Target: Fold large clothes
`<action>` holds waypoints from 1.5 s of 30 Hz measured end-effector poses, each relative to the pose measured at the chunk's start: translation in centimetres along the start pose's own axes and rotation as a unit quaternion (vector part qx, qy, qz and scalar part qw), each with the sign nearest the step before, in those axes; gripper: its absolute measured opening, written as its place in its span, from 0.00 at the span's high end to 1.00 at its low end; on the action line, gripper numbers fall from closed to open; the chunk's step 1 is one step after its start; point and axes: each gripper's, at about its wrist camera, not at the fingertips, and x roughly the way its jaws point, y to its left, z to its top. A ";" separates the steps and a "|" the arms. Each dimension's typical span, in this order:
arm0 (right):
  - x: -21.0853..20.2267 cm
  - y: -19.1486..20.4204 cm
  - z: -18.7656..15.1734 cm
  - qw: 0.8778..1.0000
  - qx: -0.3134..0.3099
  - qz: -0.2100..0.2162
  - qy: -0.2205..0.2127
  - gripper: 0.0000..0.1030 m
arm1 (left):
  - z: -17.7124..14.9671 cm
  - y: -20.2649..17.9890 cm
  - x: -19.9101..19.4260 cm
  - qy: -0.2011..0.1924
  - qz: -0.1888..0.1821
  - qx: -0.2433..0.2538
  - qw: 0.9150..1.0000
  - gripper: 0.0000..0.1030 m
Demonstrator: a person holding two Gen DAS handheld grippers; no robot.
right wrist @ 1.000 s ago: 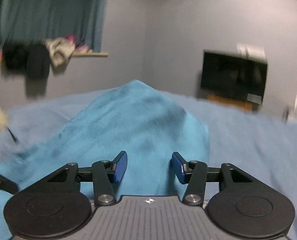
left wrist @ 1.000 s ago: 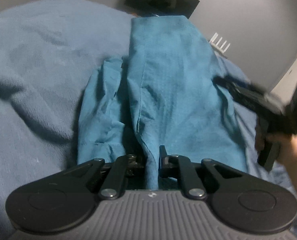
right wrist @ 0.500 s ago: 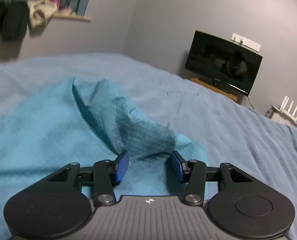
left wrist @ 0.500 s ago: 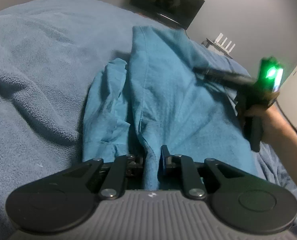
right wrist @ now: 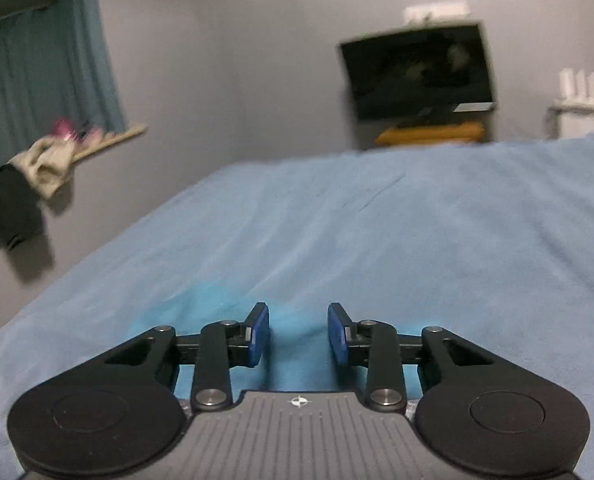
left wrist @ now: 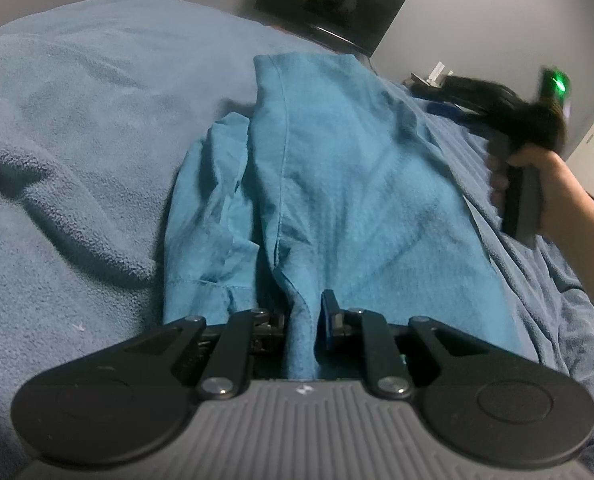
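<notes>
A teal garment (left wrist: 337, 184) lies folded lengthwise on the blue blanket (left wrist: 77, 160), stretching away from me toward the far end of the bed. My left gripper (left wrist: 303, 320) is shut on the near edge of the garment, with cloth pinched between the jaws. My right gripper (right wrist: 297, 332) is open and empty; only a small patch of the teal garment (right wrist: 293, 360) shows under and between its fingers. In the left wrist view the right gripper (left wrist: 513, 120) is held in a hand above the garment's far right side, blurred.
A dark TV (right wrist: 417, 68) stands on an orange stand against the far wall. A white router (right wrist: 581, 84) sits to its right. Clothes (right wrist: 45, 164) hang on a shelf by the teal curtain (right wrist: 37, 88) at left. The blanket (right wrist: 417, 232) covers the whole bed.
My right gripper has let go of the garment's far part, lifted and swung away, and now looks over the bare blanket. The far part of the garment has dropped flat. My left gripper keeps its hold.
</notes>
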 end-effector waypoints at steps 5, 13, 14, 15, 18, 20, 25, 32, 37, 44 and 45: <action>-2.1 -8.3 -2.1 0.992 0.102 0.054 0.049 0.21 | -0.2 0.6 0.6 -0.001 -0.001 -0.001 1.000 0.89; 0.3 -14.2 -8.0 0.930 0.250 0.214 0.166 0.13 | -0.4 0.7 1.0 0.001 0.001 -0.004 1.000 0.89; 1.0 -14.4 -8.4 0.922 0.262 0.225 0.175 0.06 | -0.3 0.8 1.0 0.002 0.000 -0.005 1.000 0.89; 1.9 -14.7 -9.0 0.914 0.274 0.235 0.184 0.03 | -0.3 0.8 1.1 0.003 0.000 -0.006 1.000 0.89; 4.5 -15.5 -10.6 0.890 0.320 0.264 0.188 0.00 | -0.2 1.0 1.2 0.006 -0.003 -0.015 1.000 0.88; 5.5 -15.8 -11.2 0.884 0.328 0.280 0.182 0.00 | -0.2 1.3 1.4 0.009 -0.007 -0.023 1.000 0.88; 6.9 -15.7 -11.1 0.887 0.316 0.291 0.171 0.03 | 0.0 1.4 2.0 0.019 -0.007 -0.036 0.999 0.88; -1.1 -14.2 -10.7 0.922 0.283 0.256 0.060 0.39 | 0.2 0.2 2.8 0.026 0.001 -0.025 0.999 0.88; -8.4 -17.6 -11.7 0.921 0.316 0.227 0.025 0.42 | 0.7 -3.0 4.2 0.019 -0.020 0.013 1.000 0.88; -12.7 -25.4 -7.9 0.944 0.294 0.149 0.022 0.42 | 1.7 -13.1 9.7 0.019 -0.018 0.125 0.992 0.88; -12.7 -26.1 -6.9 0.948 0.284 0.141 0.018 0.42 | 2.1 -14.1 10.4 0.016 -0.019 0.129 0.991 0.88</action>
